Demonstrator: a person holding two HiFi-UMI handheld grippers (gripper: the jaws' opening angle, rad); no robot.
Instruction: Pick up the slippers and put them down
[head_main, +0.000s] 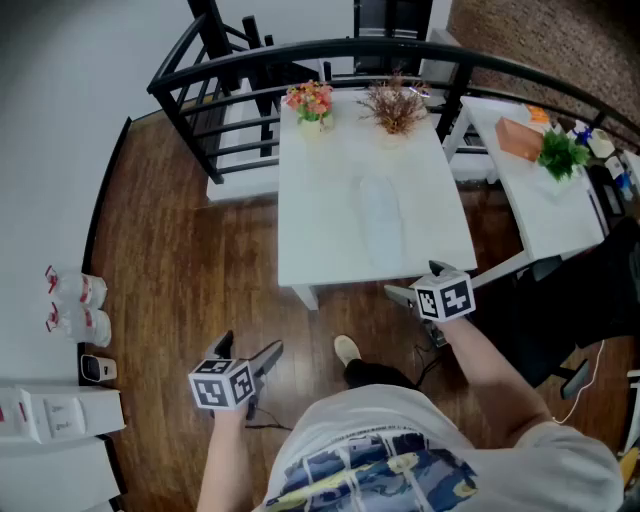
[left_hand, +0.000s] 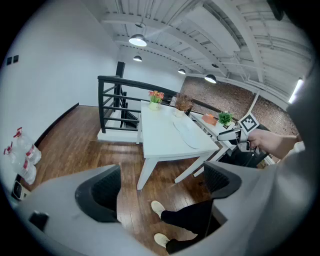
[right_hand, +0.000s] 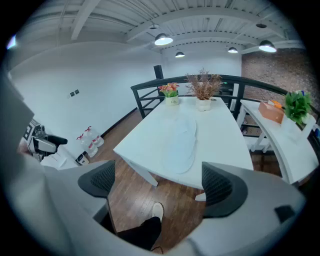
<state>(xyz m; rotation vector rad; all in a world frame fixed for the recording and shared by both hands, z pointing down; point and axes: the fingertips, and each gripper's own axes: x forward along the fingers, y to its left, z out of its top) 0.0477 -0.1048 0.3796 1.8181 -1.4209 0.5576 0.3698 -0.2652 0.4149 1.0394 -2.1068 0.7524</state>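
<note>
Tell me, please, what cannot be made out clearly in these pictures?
- Slippers on the white table: pale on white in every view; outline and number unclear.
- Person's feet: the head view shows one shoe; the body hides the other there.
- Bottles by the wall, head view: labels too small to read.
- Orange object on the side table: too small to identify.

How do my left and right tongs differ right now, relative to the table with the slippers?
The right tongs hover at the white table's near edge; the left tongs hang farther back, over the wood floor. The right tongs face the slippers almost head-on; the left tongs see them from the side, farther off. Both are open and empty.
</note>
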